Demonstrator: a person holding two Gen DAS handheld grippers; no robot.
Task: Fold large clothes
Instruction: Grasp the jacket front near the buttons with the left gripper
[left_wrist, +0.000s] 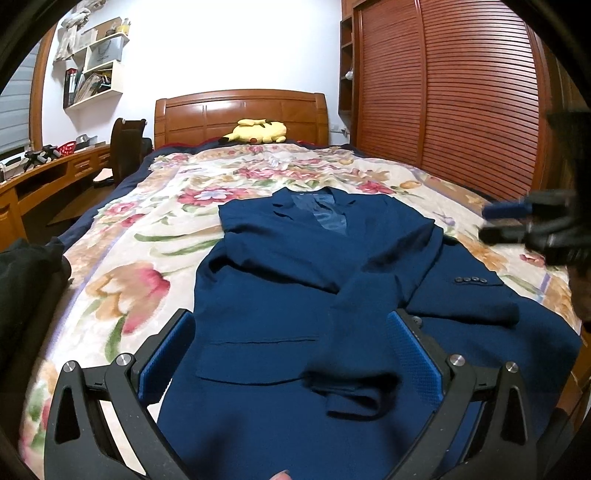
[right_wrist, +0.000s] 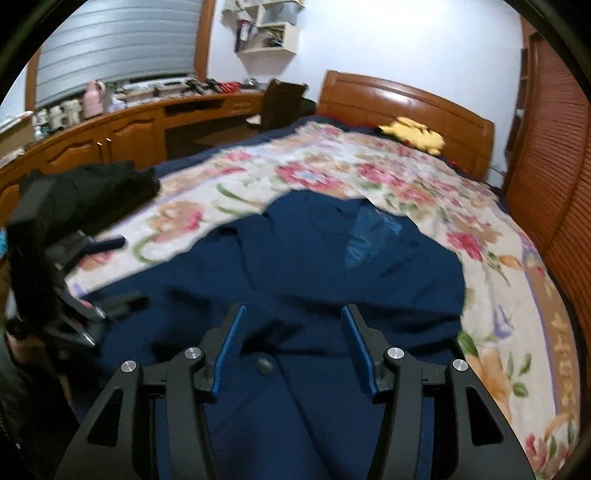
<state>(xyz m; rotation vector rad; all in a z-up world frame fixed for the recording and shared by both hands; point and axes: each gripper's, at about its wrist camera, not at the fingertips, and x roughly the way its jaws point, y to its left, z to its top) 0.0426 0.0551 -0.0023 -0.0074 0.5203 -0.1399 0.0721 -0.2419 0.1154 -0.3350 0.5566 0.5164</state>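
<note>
Bed (left_wrist: 110, 229), floral blanket (left_wrist: 155, 236), blue jacket (left_wrist: 280, 280)

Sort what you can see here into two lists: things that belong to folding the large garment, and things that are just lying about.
Belongs to the job:
blue suit jacket
left gripper, open
right gripper, open
floral bedspread, the work surface

Just lying about:
yellow plush toy
black garment
desk
wall shelves

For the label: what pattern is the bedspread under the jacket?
Cream bedspread with pink and orange floral print, clearest in the left wrist view.

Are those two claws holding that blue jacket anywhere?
No. Both the left claw and right claw are open above the blue jacket, gripping nothing.
</note>
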